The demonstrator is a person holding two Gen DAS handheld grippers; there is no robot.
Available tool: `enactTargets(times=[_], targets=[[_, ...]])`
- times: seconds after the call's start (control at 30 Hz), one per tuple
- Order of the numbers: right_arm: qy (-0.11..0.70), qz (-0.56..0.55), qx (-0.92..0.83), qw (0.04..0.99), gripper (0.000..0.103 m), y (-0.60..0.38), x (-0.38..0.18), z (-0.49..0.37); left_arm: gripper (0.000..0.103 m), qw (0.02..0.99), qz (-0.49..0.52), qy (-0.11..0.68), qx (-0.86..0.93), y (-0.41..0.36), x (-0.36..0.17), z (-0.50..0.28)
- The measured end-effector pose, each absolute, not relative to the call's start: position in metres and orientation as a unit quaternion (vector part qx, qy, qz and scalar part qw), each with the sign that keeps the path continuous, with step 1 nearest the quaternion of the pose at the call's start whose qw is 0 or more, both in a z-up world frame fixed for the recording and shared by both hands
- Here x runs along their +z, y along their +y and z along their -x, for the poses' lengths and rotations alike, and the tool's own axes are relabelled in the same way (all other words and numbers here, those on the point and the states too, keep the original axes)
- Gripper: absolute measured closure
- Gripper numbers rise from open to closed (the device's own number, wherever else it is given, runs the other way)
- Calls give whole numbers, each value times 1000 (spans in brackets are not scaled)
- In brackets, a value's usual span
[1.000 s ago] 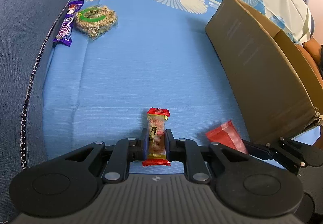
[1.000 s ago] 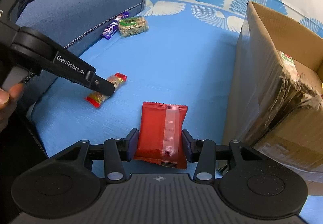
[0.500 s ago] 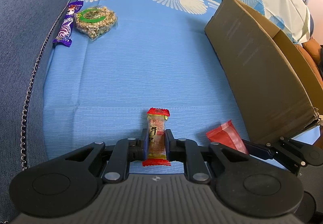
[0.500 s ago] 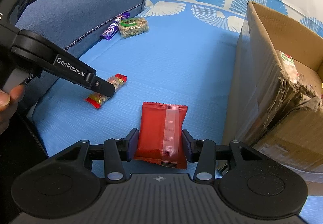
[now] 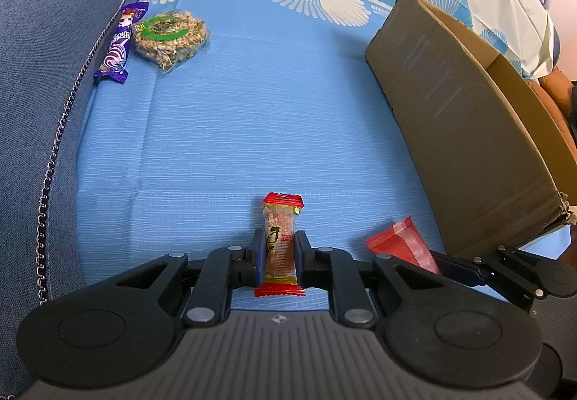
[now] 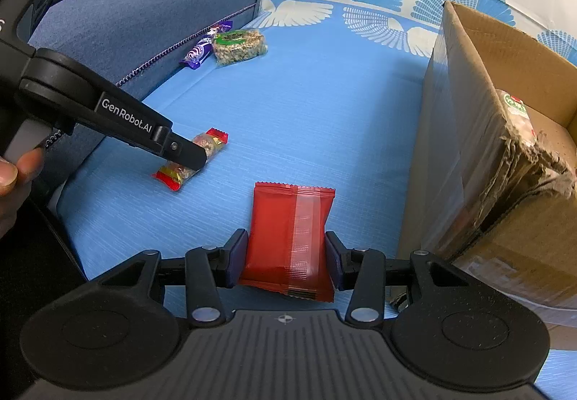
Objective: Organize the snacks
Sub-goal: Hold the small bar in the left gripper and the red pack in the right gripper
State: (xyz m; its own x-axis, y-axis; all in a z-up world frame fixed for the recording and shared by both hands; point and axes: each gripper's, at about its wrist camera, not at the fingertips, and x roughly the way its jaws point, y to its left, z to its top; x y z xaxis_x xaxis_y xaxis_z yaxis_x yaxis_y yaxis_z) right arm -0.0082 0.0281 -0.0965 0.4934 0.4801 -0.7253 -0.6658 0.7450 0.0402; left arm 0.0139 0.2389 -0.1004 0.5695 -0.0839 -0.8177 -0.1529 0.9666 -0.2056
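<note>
My left gripper (image 5: 277, 257) clamps the small candy bar (image 5: 279, 245) at lower centre; my right gripper (image 6: 286, 257) squeezes the red packet (image 6: 290, 237), cardboard box (image 6: 487, 147) at right.

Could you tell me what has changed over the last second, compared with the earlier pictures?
Nothing visibly changed. The left gripper stays closed on the small candy bar, the right gripper stays around the red packet, and the purple bar, nut cake and cardboard box lie as before.
</note>
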Motion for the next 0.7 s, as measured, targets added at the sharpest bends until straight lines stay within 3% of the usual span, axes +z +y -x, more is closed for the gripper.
enactTargets(times=[0.7], targets=[[376, 125, 337, 854, 55, 29, -98, 8, 86, 877, 127, 463, 20, 238, -100, -14]])
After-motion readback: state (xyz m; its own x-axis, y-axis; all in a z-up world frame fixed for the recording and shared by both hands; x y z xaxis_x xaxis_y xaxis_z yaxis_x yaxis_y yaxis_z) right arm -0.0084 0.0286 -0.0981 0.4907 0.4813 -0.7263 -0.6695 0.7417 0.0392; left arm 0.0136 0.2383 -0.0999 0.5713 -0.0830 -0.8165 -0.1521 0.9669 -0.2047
